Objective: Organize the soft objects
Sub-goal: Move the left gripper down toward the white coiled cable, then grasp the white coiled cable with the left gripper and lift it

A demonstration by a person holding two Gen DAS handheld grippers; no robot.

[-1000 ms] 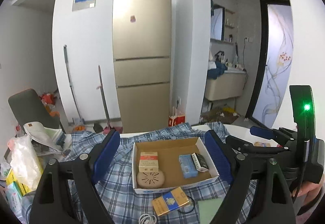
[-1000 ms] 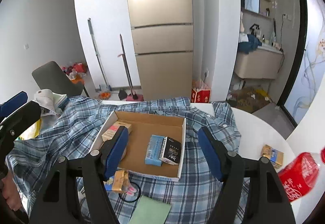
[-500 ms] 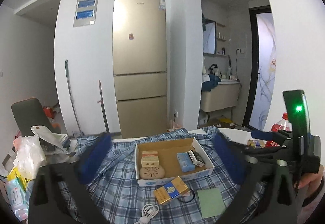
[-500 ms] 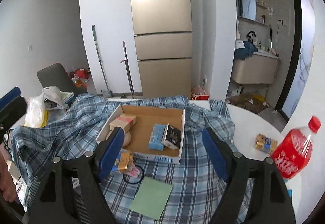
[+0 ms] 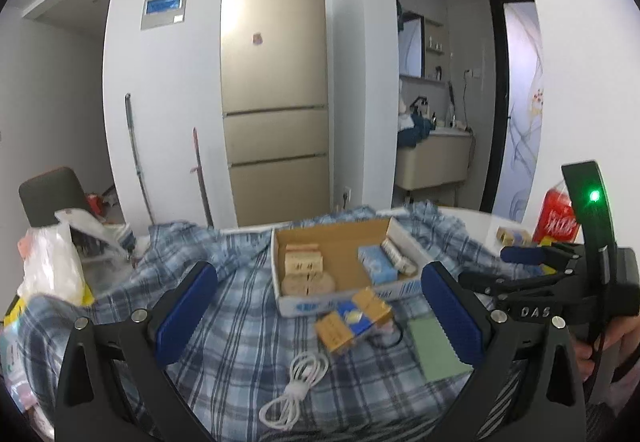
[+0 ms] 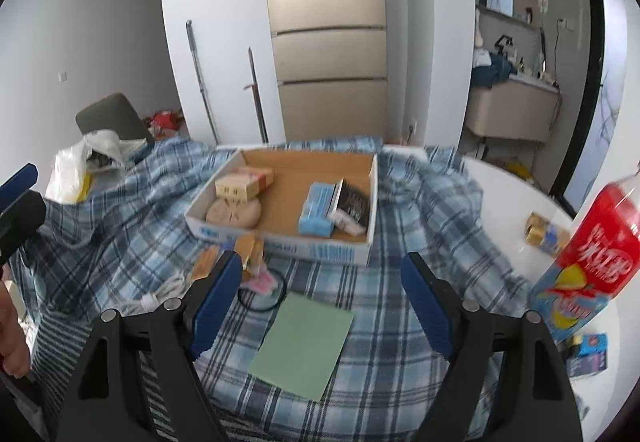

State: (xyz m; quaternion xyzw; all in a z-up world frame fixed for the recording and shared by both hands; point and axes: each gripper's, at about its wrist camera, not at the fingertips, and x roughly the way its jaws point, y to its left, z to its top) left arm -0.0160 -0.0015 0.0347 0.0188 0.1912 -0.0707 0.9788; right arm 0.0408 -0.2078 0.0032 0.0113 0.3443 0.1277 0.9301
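Observation:
A blue plaid shirt (image 5: 240,306) (image 6: 420,242) lies spread over a round white table (image 6: 516,197). On it stands an open cardboard box (image 5: 288,306) (image 6: 280,246) with small packets inside. In front of the box lie a yellow packet (image 5: 352,318), a coiled white cable (image 5: 296,382) and a green sheet (image 6: 304,346) (image 5: 436,350). My left gripper (image 5: 320,314) is open and empty, above the shirt before the box. My right gripper (image 6: 322,300) is open and empty, above the green sheet; it also shows at the right of the left wrist view (image 5: 520,262).
A red soda bottle (image 6: 592,250) (image 5: 558,217) and a small gold pack (image 6: 546,232) stand on the bare table at the right. White plastic bags (image 5: 52,262) (image 6: 80,165) sit at the left edge. A grey chair (image 6: 112,117) and a fridge (image 5: 276,101) are behind.
Both grippers have pulled back from the box and then tilted down toward the shirt. The items in front of the box have come into fuller view. Both stay open.

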